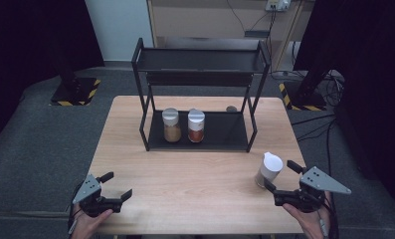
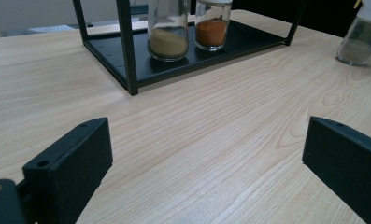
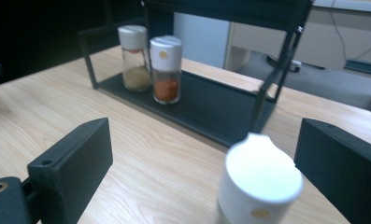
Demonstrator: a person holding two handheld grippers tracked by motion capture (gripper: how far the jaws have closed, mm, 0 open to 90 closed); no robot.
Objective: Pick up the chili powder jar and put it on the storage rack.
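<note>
Now the right gripper [image 1: 278, 182] has its jaws apart around the jar [image 1: 269, 170] near the table's [image 1: 195, 199] right edge; close low on the glass, keeping it upright. The left gripper [image 1: 116, 185] waits open

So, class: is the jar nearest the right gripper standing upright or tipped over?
Upright. The jar stands on its base on the table, white cap on top, in front of the open right gripper.

Both grippers, left gripper [image 1: 116, 185] and right gripper [image 1: 280, 176], hover low with fingers spread wide.
</note>
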